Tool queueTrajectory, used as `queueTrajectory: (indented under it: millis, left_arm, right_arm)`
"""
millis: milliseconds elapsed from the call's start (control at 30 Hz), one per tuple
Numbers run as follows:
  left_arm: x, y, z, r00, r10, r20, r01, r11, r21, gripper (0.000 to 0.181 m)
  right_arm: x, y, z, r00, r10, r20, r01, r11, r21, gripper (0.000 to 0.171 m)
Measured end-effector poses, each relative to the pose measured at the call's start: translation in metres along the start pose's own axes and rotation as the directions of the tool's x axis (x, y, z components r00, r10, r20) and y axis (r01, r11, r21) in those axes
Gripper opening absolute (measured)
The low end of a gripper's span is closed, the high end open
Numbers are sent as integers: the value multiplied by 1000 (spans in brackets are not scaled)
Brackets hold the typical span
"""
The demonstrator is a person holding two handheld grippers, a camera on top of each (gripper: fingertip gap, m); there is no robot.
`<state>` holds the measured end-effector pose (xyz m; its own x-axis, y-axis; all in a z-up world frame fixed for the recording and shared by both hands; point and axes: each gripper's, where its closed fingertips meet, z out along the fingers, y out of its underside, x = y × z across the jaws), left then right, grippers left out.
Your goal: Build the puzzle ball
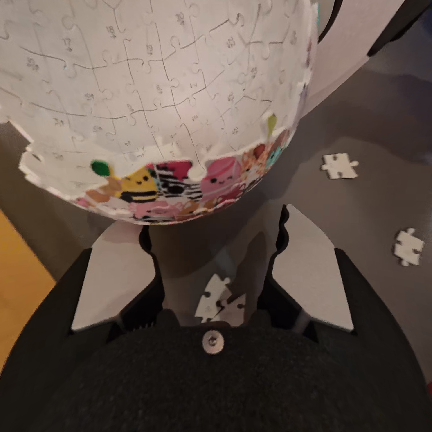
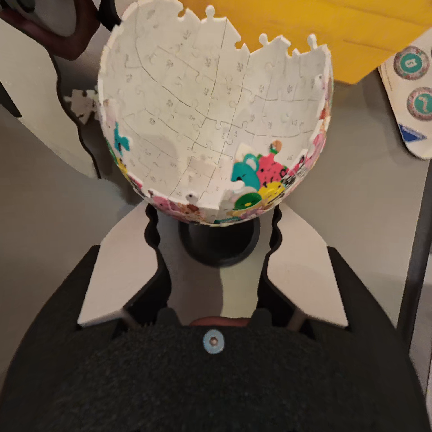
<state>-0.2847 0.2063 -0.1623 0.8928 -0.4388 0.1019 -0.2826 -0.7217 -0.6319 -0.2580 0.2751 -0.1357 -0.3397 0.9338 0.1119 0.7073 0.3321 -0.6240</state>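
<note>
Warm, dim indoor light falls on the half-built puzzle ball (image 1: 152, 93), brightest on its white inner shell (image 2: 210, 105); soft shadows pool on the grey table (image 1: 350, 117) beneath the ball. Both wide-angle views are soft with motion blur, smearing and bending further out from the ball

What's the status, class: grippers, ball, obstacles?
Left gripper open, empty. Right gripper open, empty. Puzzle ball half built, on black stand. Loose pieces on table; nothing blocking.
</note>
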Motion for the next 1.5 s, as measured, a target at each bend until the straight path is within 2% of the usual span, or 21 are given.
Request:
queueTrajectory:
  millis: [200, 267, 367, 500, 567, 633, 700, 767, 867, 967, 1033, 1233, 1367, 1500]
  left_arm:
    - [43, -20, 15, 983, 71, -169, -76, 997, -22, 102]
    - [45, -23, 22, 978, 77, -193, -86, 996, -39, 107]
    - [43, -30, 29, 974, 61, -220, -69, 997, -31, 104]
    - [23, -36, 29, 985, 82, -150, -80, 997, 23, 99]
    - [11, -34, 28, 990, 91, -105, -89, 996, 28, 97]
    - [-1, -36, 28, 994, 94, -61, -91, 995, 50, 96]
    - [-8, -39, 30, 993, 108, -42, -105, 992, 77, 96]
    - [-13, -43, 35, 989, 144, -19, -141, 985, 103, 96]
    - [-11, -49, 42, 980, 200, -16, -196, 971, 140, 95]
    - [-16, -55, 47, 982, 189, 8, -188, 969, 159, 96]
    - [-18, -58, 48, 987, 160, -6, -157, 974, 164, 96]
    - [-8, -63, 43, 982, 124, -142, -93, 974, 205, 97]
    - [4, -67, 40, 954, 116, -277, -52, 972, 227, 97]
    - [-4, -70, 39, 951, 125, -285, -58, 971, 233, 94]
  right_arm:
    - [-15, 48, -36, 989, 145, 31, -138, 977, -159, 95]
    - [-9, 57, -35, 984, 177, 14, -173, 975, -141, 94]
    - [1, 68, -29, 970, 242, -2, -240, 962, -128, 97]
    - [7, 67, -27, 964, 264, -13, -265, 963, -45, 91]
    - [9, 67, -25, 969, 244, -36, -245, 969, -24, 92]
    - [11, 69, -25, 976, 201, -81, -203, 979, -21, 99]
    - [12, 71, -25, 987, 102, -126, -106, 994, -27, 101]
    - [21, 72, -27, 979, -28, -203, 19, 999, -48, 98]
    - [27, 71, -23, 969, -122, -217, 113, 992, -55, 92]
    - [32, 68, -18, 976, -109, -190, 105, 994, -27, 97]
    - [36, 65, -19, 978, -93, -189, 96, 995, 3, 94]
    - [30, 57, -35, 968, -80, -237, 76, 997, -23, 93]
    - [15, 60, -47, 970, 31, -240, -46, 997, -56, 97]
    - [15, 60, -44, 949, 96, -300, -109, 994, -25, 100]
